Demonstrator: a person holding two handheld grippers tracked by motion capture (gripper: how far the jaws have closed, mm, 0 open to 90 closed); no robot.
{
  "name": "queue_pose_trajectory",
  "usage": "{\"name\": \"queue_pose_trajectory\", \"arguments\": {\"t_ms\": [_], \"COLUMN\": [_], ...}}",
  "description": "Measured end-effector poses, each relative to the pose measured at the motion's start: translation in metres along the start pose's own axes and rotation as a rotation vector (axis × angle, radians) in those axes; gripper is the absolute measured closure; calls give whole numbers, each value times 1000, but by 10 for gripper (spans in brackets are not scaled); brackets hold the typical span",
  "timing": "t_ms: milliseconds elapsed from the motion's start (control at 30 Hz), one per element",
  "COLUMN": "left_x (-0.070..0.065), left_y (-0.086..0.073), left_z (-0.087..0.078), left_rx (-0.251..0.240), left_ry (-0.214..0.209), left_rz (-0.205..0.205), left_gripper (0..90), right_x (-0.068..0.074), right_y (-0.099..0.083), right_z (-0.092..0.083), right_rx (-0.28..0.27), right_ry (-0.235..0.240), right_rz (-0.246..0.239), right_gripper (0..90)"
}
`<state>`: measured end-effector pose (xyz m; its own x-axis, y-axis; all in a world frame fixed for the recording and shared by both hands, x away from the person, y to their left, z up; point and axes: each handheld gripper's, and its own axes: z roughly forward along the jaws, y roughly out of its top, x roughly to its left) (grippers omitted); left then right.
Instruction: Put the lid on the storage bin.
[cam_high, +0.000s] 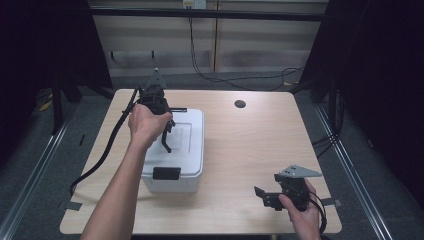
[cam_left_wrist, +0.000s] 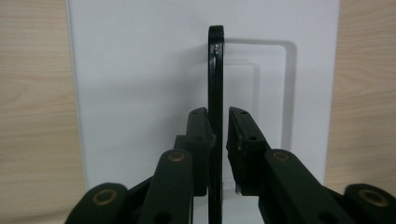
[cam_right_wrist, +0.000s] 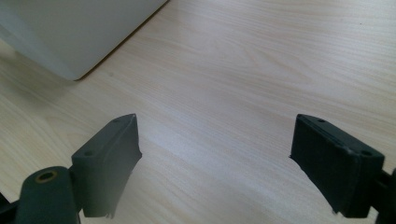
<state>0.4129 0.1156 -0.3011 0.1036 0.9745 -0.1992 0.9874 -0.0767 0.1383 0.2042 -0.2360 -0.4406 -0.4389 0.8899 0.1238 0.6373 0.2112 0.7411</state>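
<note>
My left gripper brackets the box handle, jaws barely parted, not pinching. Right gripper idles agape. Next I'd clamp, then lift.

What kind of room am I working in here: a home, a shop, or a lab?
Most likely a lab or recording booth: a bare wooden table with a cable hole, dark curtains at the sides, and floor rails beside it. Nothing domestic shows.

Dim room, lit tabletop (soft shadows), sharp.
</note>
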Motion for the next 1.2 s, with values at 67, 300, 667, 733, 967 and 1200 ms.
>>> {"name": "queue_pose_trajectory", "arguments": {"t_ms": [67,300,667,733,967,1200], "left_x": [1,2,8,10,22,49], "left_y": [0,1,2,2,1,-5], "left_z": [-1,-1,-7,-10,-14,-17], "left_rx": [-1,-10,-59,-64,-106,-145], "left_ry": [-2,3,-2,3,-61,-135], "left_rz": [1,31,124,150,216,279], "left_gripper": [768,638,405,395,320,246], "right_x": [0,0,0,0,0,-1], "right_y": [0,0,0,0,0,0], "right_z": [0,0,0,0,1,1], "right_rx": [0,0,1,1,2,2], "right_ry": [-1,0,1,1,2,0], "right_rz": [-1,1,-1,-1,0,3], "right_gripper": [150,150,150,150,150,150]}}
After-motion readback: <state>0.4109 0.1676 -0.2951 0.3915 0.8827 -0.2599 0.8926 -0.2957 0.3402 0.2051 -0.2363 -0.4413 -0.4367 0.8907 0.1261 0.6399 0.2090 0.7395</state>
